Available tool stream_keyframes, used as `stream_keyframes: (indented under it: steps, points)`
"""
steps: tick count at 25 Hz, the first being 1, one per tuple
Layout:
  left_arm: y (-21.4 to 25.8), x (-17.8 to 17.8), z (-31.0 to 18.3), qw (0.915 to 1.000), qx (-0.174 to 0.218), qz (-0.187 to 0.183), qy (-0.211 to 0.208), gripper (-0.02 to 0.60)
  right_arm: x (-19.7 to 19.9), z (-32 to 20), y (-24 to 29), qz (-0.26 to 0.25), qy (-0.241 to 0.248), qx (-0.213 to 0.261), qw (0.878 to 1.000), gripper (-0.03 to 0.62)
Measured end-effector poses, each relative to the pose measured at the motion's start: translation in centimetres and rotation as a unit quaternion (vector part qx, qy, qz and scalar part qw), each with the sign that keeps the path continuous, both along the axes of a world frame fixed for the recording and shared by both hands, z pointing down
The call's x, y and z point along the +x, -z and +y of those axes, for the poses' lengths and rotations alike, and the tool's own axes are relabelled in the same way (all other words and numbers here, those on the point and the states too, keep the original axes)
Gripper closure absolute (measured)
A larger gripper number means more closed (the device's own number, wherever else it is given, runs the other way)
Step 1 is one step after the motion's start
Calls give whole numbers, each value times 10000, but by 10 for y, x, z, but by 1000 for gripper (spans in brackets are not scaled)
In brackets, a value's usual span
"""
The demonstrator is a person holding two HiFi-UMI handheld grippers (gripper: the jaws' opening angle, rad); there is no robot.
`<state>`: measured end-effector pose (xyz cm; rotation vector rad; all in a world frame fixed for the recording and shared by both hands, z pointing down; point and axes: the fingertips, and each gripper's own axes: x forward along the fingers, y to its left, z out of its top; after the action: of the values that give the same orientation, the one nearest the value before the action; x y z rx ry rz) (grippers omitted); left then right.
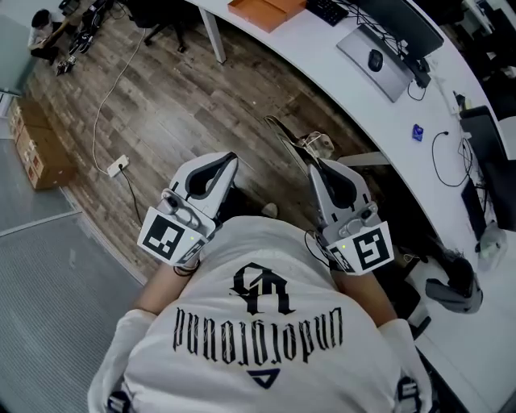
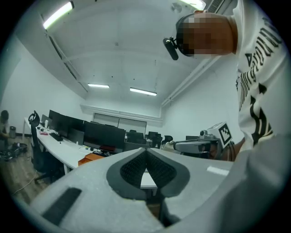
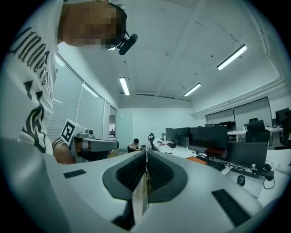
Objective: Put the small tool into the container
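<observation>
Both grippers up at the chest, nothing picked up; task not begun.

Nearest: left gripper (image 1: 226, 161) and right gripper (image 1: 316, 166) held side by side against the white shirt, aimed out over the wood floor (image 1: 185, 105). Left fingers (image 2: 132, 168) clenched tip to tip, right fingers (image 3: 129, 175) pressed flat together, both empty. Beyond, a power strip (image 1: 118, 166) with its cable trails across the floor. Farthest: the curved white surface (image 1: 322, 73) with an orange tray (image 1: 266, 10), possibly the container. The small tool is not identifiable in any view. Risks, as I judge them: catching the cable on approach; reaching with fingers clenched and knocking the tool away; taking the wrong item off the cluttered surface.
</observation>
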<state>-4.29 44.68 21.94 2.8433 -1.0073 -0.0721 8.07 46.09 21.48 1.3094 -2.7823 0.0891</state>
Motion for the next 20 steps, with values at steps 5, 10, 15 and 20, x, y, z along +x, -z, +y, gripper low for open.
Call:
stream_keyframes:
  steps: [5, 10, 15, 20]
  points:
    - [-6, -33, -29, 10000, -31, 32, 21, 568, -26, -32, -4, 123, -44, -67, 9999, 571]
    - [-3, -80, -74, 9999, 14, 127, 11, 568, -66, -78, 1, 148, -122, -94, 9998, 571]
    - [12, -129, -116, 9997, 202, 90, -55, 568, -108, -118, 12, 211, -247, -11, 9995, 571]
    - [17, -166, -147, 9997, 230, 104, -48, 568, -136, -146, 19, 181, -364, 47, 9992, 571]
